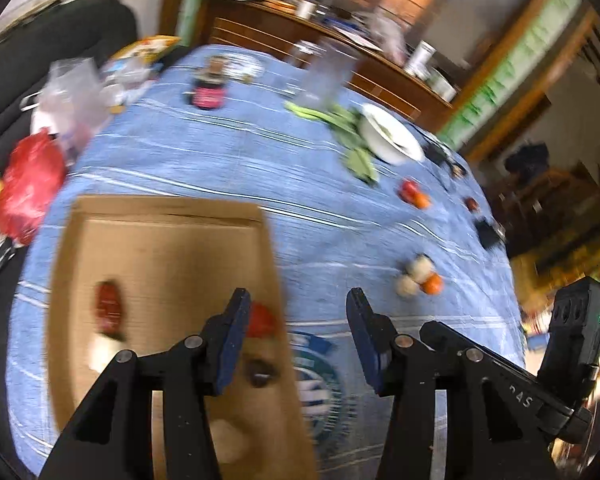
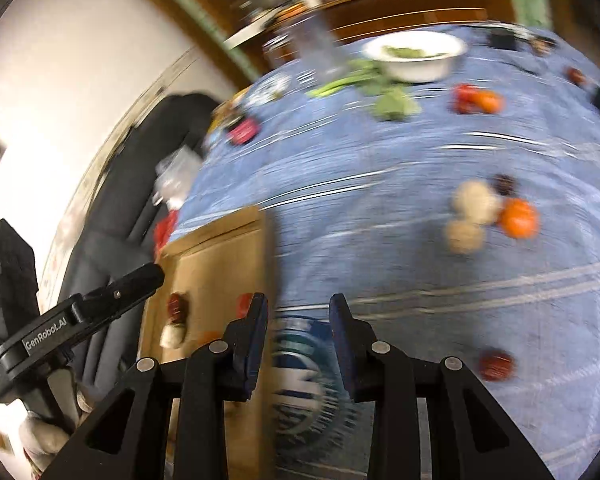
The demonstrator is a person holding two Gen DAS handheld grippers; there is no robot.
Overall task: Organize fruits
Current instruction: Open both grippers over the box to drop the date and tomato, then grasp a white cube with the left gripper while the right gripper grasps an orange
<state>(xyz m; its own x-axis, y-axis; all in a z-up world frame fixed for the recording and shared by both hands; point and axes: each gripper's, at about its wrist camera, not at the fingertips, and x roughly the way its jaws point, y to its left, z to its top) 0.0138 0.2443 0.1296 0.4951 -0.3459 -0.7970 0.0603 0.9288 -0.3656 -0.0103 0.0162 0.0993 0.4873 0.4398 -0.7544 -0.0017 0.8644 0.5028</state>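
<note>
A table covered with a blue cloth (image 1: 204,168) holds a shallow cardboard box (image 1: 168,248), which serves as the landmark here. Both pictures are blurred.

The sorting looks partly done. Inside the box lie several fruits: a dark red one (image 1: 109,308) with a pale one (image 1: 100,354) just beside it, a bright red one (image 1: 262,320) near the box's right wall, and a dark round one (image 1: 260,372) nearer the camera. Their kinds are too smeared to name.

Much fruit remains on the cloth, outside the box. Well to the right of it sits a small cluster: two pale round fruits (image 2: 476,200) touching an orange (image 2: 518,218), with something small and dark (image 2: 505,185) behind them. Farther from the box, a red fruit and an orange one (image 2: 478,100) sit together. A lone dark red fruit (image 2: 496,365) lies on the cloth to the right of the box, nearest the camera.

Beyond the box, a white bowl (image 2: 416,66) holds something green, with leafy greens (image 2: 392,104) loose beside it.

The left gripper (image 1: 296,312) hovers over the box's right edge, fingers spread wide and holding nothing. The right gripper (image 2: 298,312) hangs just right of the box, above a round printed emblem on the cloth, also spread apart and empty.
</note>
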